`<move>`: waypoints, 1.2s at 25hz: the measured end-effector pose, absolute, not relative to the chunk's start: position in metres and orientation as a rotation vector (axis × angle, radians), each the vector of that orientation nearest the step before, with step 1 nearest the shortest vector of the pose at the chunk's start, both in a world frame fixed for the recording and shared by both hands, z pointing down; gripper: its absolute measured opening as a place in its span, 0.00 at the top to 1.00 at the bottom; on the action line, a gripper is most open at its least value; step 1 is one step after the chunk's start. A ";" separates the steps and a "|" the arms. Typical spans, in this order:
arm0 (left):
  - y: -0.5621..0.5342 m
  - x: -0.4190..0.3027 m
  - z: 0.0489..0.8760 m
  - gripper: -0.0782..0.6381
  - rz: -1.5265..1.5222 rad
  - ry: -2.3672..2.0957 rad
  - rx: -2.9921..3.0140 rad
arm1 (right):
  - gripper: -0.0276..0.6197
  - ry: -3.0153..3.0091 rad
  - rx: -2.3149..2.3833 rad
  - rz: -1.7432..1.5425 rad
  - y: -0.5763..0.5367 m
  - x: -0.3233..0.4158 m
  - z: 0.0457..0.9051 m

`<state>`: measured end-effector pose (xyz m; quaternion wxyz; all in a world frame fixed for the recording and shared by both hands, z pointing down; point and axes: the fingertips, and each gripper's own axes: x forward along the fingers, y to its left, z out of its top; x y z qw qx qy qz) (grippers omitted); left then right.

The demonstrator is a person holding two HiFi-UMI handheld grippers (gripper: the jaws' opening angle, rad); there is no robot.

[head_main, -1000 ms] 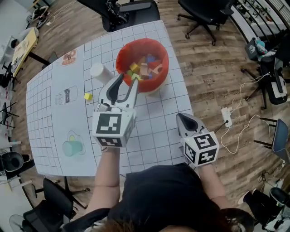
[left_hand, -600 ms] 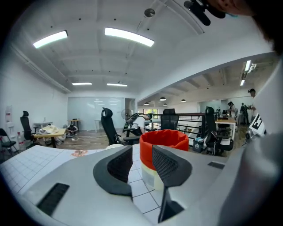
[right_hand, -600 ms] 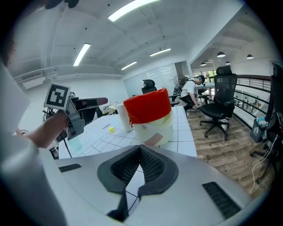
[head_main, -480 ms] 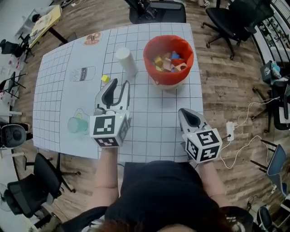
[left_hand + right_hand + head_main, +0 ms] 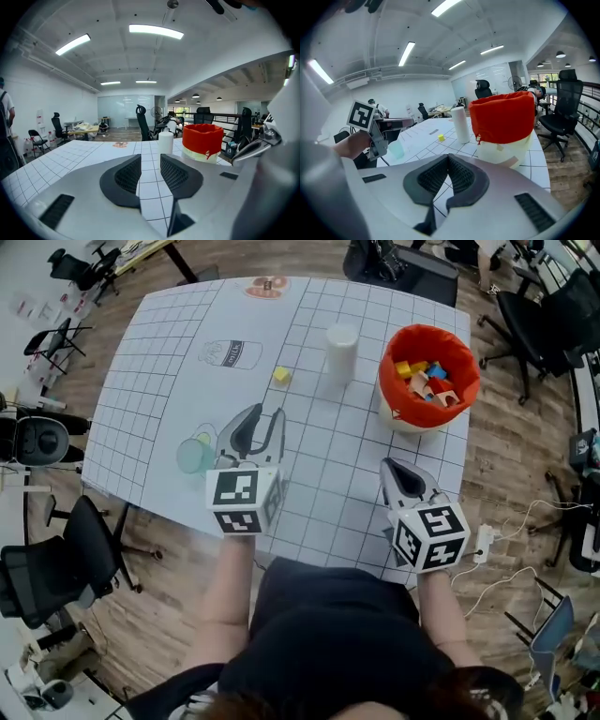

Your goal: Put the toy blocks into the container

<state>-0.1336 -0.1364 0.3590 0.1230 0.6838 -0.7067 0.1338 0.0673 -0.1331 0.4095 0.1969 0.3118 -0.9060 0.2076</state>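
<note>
My left gripper (image 5: 266,414) hovers over the white gridded table (image 5: 159,362). Its jaws are apart with nothing between them and have just been narrowing. My right gripper (image 5: 392,465) has its jaws together, empty. One small yellow toy block (image 5: 281,376) lies beyond the left gripper. The round red container (image 5: 405,409), far right, holds coloured toy blocks (image 5: 427,379).

Blocks (image 5: 427,381) in container (image 5: 397,409); 1 block (image 5: 281,376) on table (image 5: 159,362), left of cylinder (image 5: 340,352).
</note>
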 end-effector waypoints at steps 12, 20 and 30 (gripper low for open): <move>-0.194 -0.174 0.416 0.63 0.497 -1.882 2.019 | 0.93 -2.491 0.847 0.591 -0.169 -0.003 0.424; -0.211 -0.194 0.462 0.62 0.555 -1.793 2.021 | 0.93 -2.418 0.873 0.628 -0.157 -0.023 0.448; -0.258 -0.206 0.510 0.60 0.627 -1.730 1.987 | 0.93 -2.342 0.876 0.657 -0.172 -0.032 0.474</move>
